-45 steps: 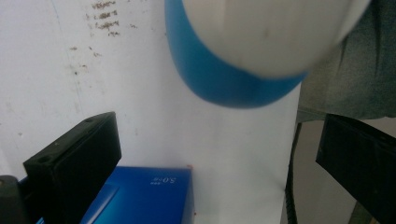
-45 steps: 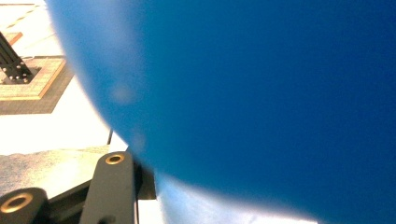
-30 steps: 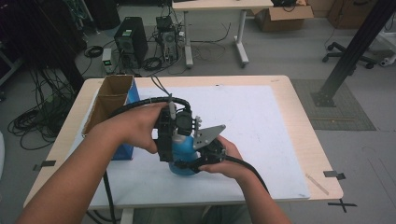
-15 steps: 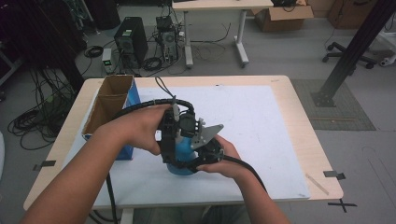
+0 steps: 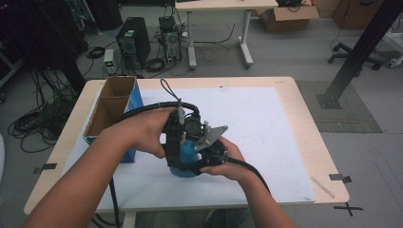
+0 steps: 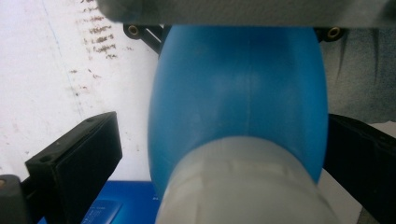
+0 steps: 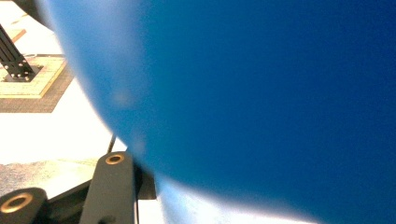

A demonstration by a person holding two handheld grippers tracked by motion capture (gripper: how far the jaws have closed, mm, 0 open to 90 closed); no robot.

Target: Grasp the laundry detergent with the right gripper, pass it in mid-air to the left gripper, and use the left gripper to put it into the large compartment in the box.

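A blue bottle [image 5: 186,156] with a pale cap [image 6: 243,182] stands on the white sheet at the table's front middle, between both hands. My right gripper [image 5: 205,153] comes in from the right and is shut on the bottle's body [image 7: 257,102], one finger [image 7: 112,186] pressed against it. My left gripper [image 5: 177,142] comes from above and the left, its jaws astride the bottle [image 6: 238,93]. The left finger [image 6: 79,154] stands a little off the bottle, and the right finger [image 6: 359,158] lies at its side.
An open cardboard box [image 5: 114,111] with a blue side sits at the table's left, close to the left forearm. A white sheet [image 5: 266,123] covers most of the tabletop. Cables trail from both grippers toward the front edge.
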